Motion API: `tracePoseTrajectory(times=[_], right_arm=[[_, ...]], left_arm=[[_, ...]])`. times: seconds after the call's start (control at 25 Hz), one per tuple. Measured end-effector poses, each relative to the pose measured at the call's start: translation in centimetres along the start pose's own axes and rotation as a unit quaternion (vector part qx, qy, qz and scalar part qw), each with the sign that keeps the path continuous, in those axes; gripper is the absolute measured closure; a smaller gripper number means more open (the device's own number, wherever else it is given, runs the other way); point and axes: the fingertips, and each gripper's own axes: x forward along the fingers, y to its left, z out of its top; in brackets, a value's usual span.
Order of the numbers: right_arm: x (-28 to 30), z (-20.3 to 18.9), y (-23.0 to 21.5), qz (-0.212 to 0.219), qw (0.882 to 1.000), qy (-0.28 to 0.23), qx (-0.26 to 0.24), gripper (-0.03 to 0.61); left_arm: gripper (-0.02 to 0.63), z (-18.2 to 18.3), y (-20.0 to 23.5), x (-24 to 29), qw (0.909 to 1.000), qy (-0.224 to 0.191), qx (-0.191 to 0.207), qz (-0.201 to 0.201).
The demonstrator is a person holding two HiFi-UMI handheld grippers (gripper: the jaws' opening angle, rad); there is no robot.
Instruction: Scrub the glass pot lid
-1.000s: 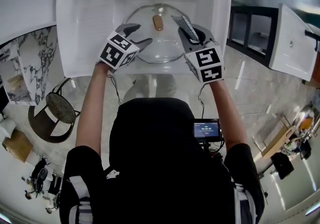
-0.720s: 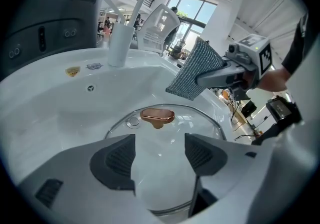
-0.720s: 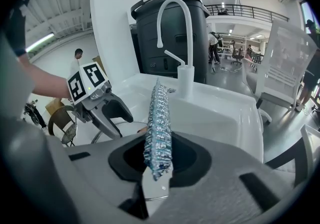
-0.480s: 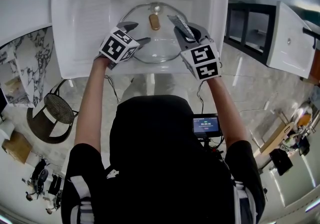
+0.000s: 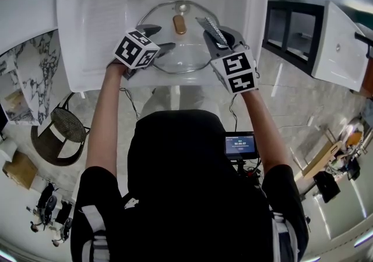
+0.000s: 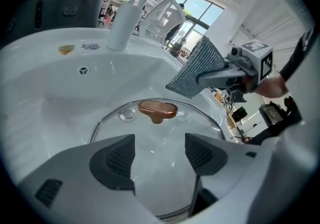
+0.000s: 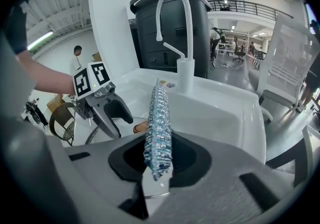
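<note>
The glass pot lid [image 5: 175,51] lies flat in the white sink [image 5: 93,21], its copper-brown knob [image 5: 179,24] on top. My left gripper [image 5: 158,38] hovers over the lid's near left rim. Its jaws have just been opening and now stand open, with only the lid's glass [image 6: 155,133] below them and the knob [image 6: 157,111] ahead. My right gripper [image 5: 218,33] is over the lid's right edge, shut on a grey-blue scrubbing pad [image 5: 214,31] that stands upright between its jaws [image 7: 159,128]. That pad [image 6: 197,68] hangs above the lid, apart from it.
A white tap [image 7: 175,18] rises at the back of the sink, with a dark bin [image 7: 172,3] behind it. Two small stickers [image 6: 66,49] sit on the back rim. A marble counter [image 5: 35,68] is to the left, and a wire basket [image 5: 67,129] is on the floor.
The left gripper's jaws stand a little wider and its marker cube has turned slightly. The right gripper with the pad and the lid have kept their places.
</note>
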Motion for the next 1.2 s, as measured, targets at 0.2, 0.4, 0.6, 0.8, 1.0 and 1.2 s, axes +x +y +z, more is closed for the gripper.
tracePoseTrajectory(times=[0.2, 0.4, 0.6, 0.8, 1.0, 1.2], right_arm=[[0.0, -0.5, -0.2, -0.001, 1.000, 0.003, 0.002, 0.509], [0.3, -0.9, 0.0, 0.005, 1.000, 0.010, -0.008, 0.510], [0.4, -1.1, 0.0, 0.009, 0.997, 0.025, -0.071, 0.511], [0.8, -1.6, -0.1, 0.021, 0.986, 0.059, -0.157, 0.511], [1.7, -2.2, 0.1, 0.052, 0.978, 0.081, -0.187, 0.511], [2.5, -3.6, 1.0, 0.073, 0.959, 0.109, -0.250, 0.511]], left_arm=[[0.325, -0.2, 0.3, 0.0, 0.9997, -0.010, -0.020, -0.009], [0.324, -0.3, 0.4, 0.1, 0.9994, -0.022, -0.025, -0.010], [0.324, -0.3, 0.5, 0.0, 0.9993, -0.026, -0.026, -0.011], [0.324, -0.4, 0.5, -0.1, 0.9992, -0.027, -0.027, -0.012], [0.324, -0.4, 0.6, 0.0, 0.9991, -0.032, -0.027, -0.009], [0.323, -0.5, 0.5, 0.0, 0.9989, -0.037, -0.028, -0.008]])
